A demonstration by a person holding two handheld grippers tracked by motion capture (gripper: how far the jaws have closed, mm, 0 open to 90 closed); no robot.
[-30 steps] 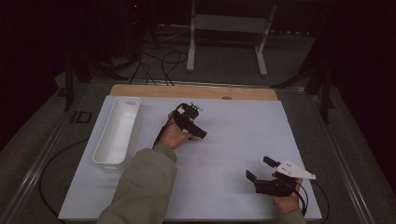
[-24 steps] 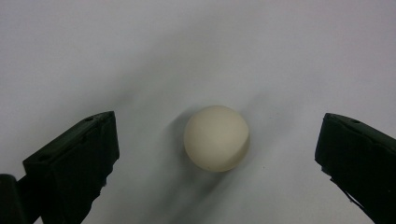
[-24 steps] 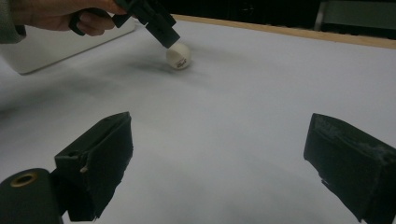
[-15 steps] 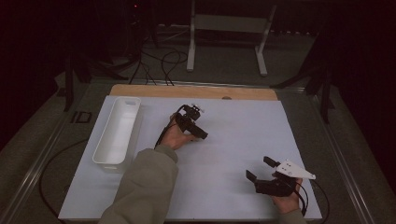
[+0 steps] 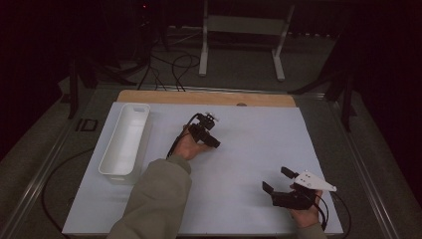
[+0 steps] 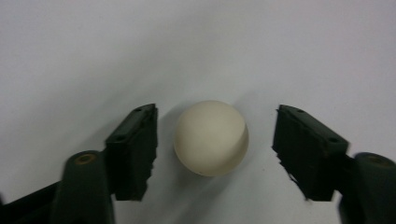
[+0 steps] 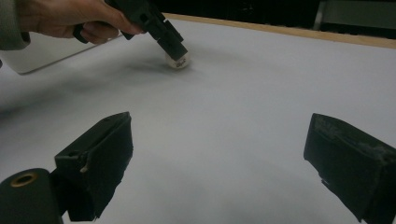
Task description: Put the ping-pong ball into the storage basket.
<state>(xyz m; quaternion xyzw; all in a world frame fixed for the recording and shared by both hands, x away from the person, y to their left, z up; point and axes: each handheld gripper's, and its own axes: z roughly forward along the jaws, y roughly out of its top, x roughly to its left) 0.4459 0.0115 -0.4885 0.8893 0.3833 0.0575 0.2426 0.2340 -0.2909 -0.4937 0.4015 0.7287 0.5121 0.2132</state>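
A cream-white ball rests on the white table sheet between the jaws of my left gripper. The jaws have just been closing, but a gap shows on each side of the ball and neither pad touches it. In the right gripper view the same ball peeks out under the left gripper, which points steeply down from a hand. From above, the left gripper is near the middle of the table. My right gripper rests low at the front right, open, with nothing between its jaws.
A long white tray lies along the left side of the sheet. A wooden strip borders the far edge. Cables and a metal stand occupy the dark floor beyond. Bare white sheet lies between the two grippers.
The left hand has shifted only slightly over the ball's spot near the table's middle. The right hand and its gripper have stayed where they were.
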